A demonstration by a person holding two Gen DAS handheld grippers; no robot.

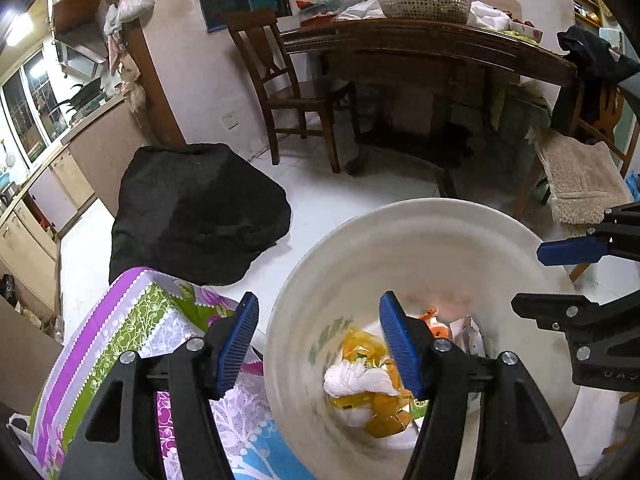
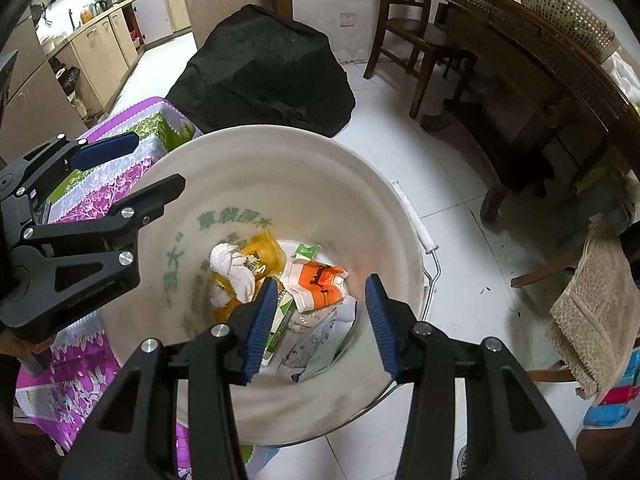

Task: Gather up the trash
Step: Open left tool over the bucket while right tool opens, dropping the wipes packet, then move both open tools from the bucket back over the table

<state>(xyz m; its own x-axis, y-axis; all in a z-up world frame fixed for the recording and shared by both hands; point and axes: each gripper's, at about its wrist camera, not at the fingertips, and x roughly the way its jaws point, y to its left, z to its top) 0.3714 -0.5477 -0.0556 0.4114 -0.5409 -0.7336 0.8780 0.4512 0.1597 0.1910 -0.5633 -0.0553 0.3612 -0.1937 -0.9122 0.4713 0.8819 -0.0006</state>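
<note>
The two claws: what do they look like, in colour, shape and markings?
Both look alike. The left claw and the right claw have matte black angular arms with triangular cut-outs and round silver screws at the joints. Each finger ends in a blue pad with fine ribs. Small embossed letters show on the black body, too small to read. No cables or sleeves are visible.

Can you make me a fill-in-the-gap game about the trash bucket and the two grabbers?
1. The white bucket has ____ letters printed inside it.
2. Both the left gripper and the right gripper are ____, holding nothing.
3. The knotted white cloth lies ____ the bucket.
4. The big lump on the floor behind the bucket is ____ in colour.

Missing words: green; open; inside; black
</note>
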